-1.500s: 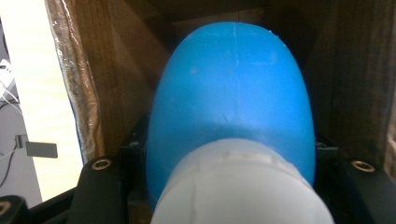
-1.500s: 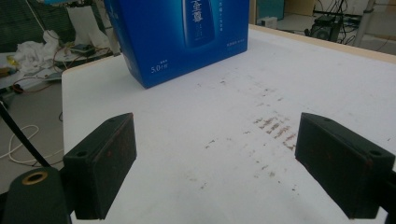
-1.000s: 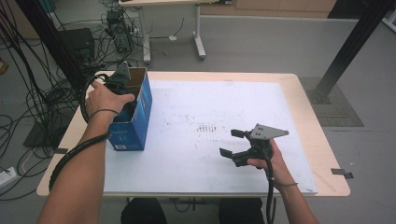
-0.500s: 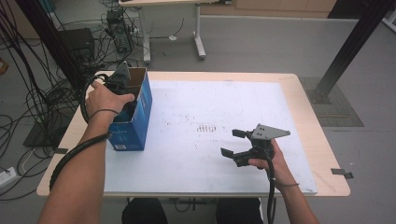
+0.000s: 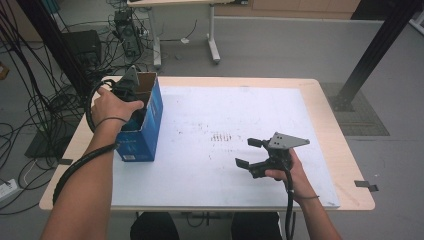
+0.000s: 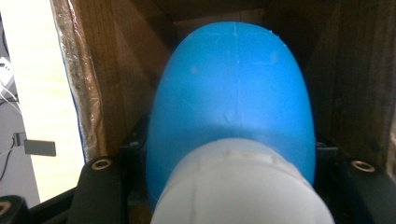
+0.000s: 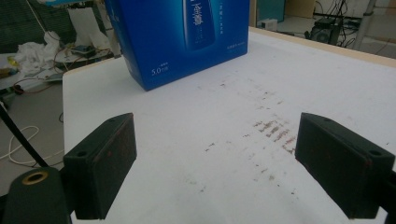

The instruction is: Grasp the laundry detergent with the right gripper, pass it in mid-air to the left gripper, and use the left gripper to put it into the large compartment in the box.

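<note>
A tall blue carton [image 5: 141,131] with an open top stands at the table's left side. My left gripper [image 5: 129,86] reaches down into it, and the carton walls hide its jaws in the high view. In the left gripper view a blue plastic bottle [image 6: 233,93] with a white cap [image 6: 240,186] sits between the jaws inside the brown cardboard interior. My right gripper [image 5: 248,153] hovers low over the white table sheet [image 5: 225,110] at the front right, open, with nothing between its pads [image 7: 105,163]. The blue carton [image 7: 182,32] stands ahead of it.
The white sheet has faint reddish-brown marks [image 5: 222,137] near its middle. Wooden table edges [image 5: 340,150] frame it. Cables and equipment [image 5: 60,70] crowd the floor to the left, and a black post [image 5: 370,55] stands at the right.
</note>
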A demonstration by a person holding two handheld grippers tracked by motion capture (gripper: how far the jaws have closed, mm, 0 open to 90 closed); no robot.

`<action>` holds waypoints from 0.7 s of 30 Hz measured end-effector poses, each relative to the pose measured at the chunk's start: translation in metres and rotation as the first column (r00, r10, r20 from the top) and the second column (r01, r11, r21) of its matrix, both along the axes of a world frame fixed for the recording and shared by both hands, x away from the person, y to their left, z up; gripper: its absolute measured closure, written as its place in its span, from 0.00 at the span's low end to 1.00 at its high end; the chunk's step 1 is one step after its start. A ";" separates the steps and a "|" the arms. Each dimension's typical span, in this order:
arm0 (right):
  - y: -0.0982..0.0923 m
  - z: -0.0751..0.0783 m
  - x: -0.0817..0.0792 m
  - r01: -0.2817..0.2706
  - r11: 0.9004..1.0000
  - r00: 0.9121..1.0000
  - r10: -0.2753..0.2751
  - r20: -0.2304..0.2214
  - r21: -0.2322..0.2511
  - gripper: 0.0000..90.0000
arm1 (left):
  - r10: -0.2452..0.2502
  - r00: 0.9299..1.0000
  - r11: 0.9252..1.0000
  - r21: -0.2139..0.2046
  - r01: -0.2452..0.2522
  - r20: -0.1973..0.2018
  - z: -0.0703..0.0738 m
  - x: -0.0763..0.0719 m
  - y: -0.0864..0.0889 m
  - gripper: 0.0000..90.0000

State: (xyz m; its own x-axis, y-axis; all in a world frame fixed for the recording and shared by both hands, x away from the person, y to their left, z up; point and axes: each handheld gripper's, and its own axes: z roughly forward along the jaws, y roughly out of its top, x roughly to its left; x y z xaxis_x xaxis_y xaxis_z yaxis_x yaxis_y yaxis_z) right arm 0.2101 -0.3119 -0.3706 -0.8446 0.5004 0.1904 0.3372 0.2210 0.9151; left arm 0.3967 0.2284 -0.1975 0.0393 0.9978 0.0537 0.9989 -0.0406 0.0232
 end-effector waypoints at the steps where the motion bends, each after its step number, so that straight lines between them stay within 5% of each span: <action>1: 0.000 0.000 0.000 0.000 1.000 1.000 0.000 -0.001 0.001 0.14 | 0.000 1.000 1.000 0.001 0.000 -0.001 0.000 0.000 0.000 0.42; 21: -0.003 0.000 -0.003 0.008 1.000 1.000 -0.008 -0.005 -0.002 0.14 | 0.001 1.000 1.000 -0.006 -0.001 0.001 0.000 -0.001 0.002 0.42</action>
State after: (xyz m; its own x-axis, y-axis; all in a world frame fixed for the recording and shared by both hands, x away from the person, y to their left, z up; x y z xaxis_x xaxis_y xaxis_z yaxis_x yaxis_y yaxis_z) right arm 0.2076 -0.3145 -0.3702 -0.8396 0.5076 0.1935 0.3434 0.2199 0.9131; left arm 0.3958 0.2307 -0.1970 0.0382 0.9981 0.0478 0.9989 -0.0394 0.0244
